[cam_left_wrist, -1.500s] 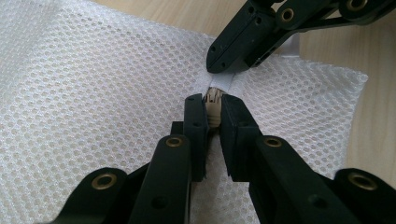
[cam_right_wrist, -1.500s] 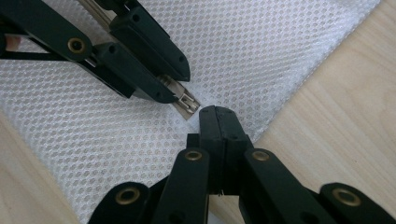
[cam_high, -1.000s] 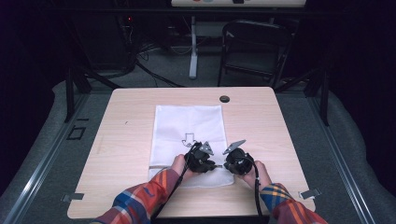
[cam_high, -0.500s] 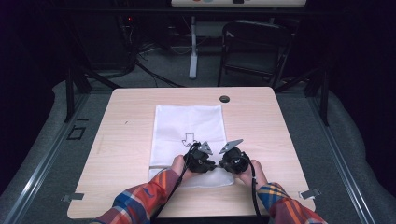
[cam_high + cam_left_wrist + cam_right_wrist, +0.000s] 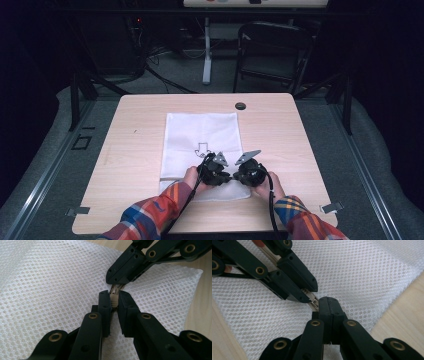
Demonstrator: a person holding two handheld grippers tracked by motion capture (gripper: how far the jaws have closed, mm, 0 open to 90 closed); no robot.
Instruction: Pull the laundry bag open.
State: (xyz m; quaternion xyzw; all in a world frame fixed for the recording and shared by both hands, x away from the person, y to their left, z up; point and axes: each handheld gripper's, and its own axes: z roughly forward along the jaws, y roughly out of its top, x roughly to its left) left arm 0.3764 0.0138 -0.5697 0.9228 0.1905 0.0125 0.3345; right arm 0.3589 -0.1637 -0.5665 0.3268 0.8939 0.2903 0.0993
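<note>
Lying flat on the wooden table (image 5: 130, 145), the white mesh laundry bag (image 5: 200, 135) runs from the middle of the tabletop down toward six o'clock, its long side pointing at the person. A small outlined printed mark (image 5: 202, 148) sits on its middle, and a dark round grommet hole (image 5: 240, 106) in the table lies at about one o'clock from the bag, well apart from it.

Both grippers meet over the bag's near end, tips almost touching. The left gripper (image 5: 113, 298) has its jaws drawn narrow and clamped on a small beige zipper piece (image 5: 114, 299) at the mesh surface. The right gripper (image 5: 329, 305) comes in from three o'clock with its jaws pressed fully together – the end of that same beige strip (image 5: 314, 303) appears pinched at their tip, though how much of it they hold I cannot tell.

Plaid sleeves (image 5: 150, 215) enter from six o'clock – one hand behind each gripper.
</note>
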